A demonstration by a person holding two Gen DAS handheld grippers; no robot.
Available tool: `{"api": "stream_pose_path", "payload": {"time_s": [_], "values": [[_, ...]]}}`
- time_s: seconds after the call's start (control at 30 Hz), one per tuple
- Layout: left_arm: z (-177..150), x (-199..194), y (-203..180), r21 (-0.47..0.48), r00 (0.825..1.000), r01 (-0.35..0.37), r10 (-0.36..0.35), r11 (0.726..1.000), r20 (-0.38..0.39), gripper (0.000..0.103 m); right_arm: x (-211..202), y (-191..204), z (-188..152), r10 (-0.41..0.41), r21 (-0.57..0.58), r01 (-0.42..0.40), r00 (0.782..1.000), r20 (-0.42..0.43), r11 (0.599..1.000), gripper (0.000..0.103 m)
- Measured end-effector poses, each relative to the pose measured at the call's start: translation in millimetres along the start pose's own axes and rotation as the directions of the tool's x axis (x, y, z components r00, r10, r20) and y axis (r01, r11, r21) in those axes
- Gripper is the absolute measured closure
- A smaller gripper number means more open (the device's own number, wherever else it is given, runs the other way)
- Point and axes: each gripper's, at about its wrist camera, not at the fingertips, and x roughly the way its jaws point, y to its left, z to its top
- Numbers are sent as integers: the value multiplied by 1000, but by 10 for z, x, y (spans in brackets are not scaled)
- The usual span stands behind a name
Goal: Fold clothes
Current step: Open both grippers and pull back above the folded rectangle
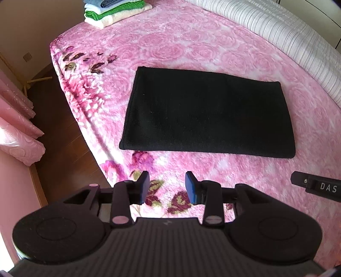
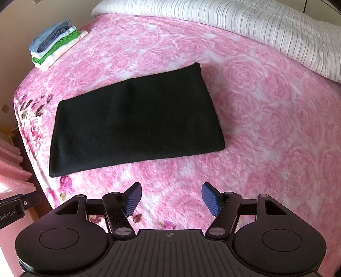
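Cloth (image 1: 207,113), black, folded into flat neat rectangle, lies on pink blanket (image 1: 181,40). Left gripper (image 1: 167,187) and right gripper (image 2: 170,199) both spread apart, empty, near its front edge.

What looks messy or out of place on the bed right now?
Nothing stands out. The black garment lies flat as a neat rectangle on the pink blanket, and the folded stack sits tidy at the far corner.

Open pink bed (image 1: 191,42) surface on all sides of the folded black cloth (image 1: 206,115), bare strip between cloth and both spread claws, striped quilt (image 2: 255,27) bounding the far side, folded pile (image 1: 113,10) at the far corner, bed edge dropping to floor (image 1: 61,136) on the left
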Motion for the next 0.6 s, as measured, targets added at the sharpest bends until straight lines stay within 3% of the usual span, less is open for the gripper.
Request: {"api": "stream_pose_path", "payload": {"time_s": [0.6], "values": [[0, -24, 159, -60, 998, 45, -42, 997, 46, 70, -18, 180, 103, 15, -49, -15, 1000, 17, 999, 37]]}}
